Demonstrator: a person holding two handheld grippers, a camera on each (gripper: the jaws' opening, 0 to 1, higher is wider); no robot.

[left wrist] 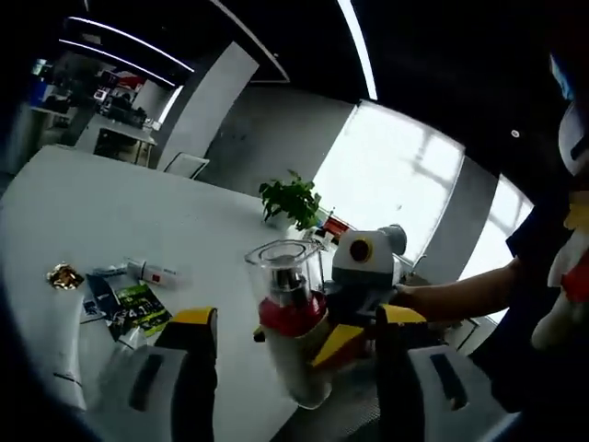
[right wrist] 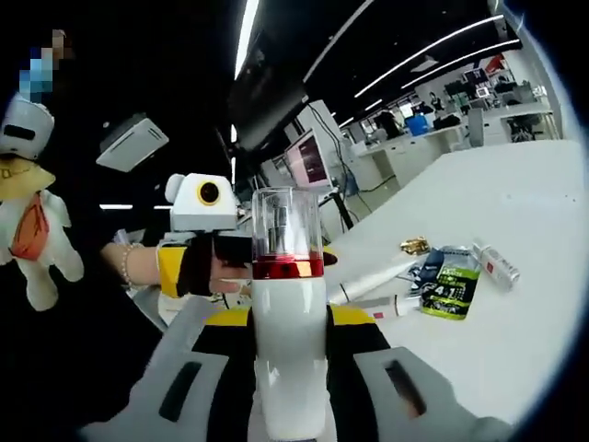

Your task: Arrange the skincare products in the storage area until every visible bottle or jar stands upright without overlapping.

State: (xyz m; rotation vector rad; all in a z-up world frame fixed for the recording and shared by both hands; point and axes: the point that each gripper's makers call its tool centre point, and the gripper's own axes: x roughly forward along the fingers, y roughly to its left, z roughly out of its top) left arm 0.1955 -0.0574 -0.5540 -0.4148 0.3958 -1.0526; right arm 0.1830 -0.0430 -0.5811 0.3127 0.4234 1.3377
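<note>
the right gripper (right wrist: 287, 368) has its jaws closed on the white body of a bottle (right wrist: 287, 304), the one with a red collar and a clear cap, and holds it in the air above the near edge of the counter (right wrist: 515, 184). in the right gripper view the bottle stands upright between the jaws; in the left gripper view the same bottle (left wrist: 293, 322) shows tilted, with the right gripper's yellow-tipped jaws around its lower half. the left gripper (left wrist: 299, 318) has its jaws wide apart with nothing between them, and sits just beside the bottle.

the other products lie farther in on the counter: a green packet (right wrist: 451, 284), a small white tube (right wrist: 495, 264), a long white tube (right wrist: 373, 281) and a gold wrapper (right wrist: 414, 245), all lying flat, some touching.

the grip sits low on a tall, smooth bottle, so it could swing or slip if moved fast. set down while tilted, it would likely tip over. lowered too near the packet and tubes, it could land on one and overlap. the left gripper could knock it.
</note>
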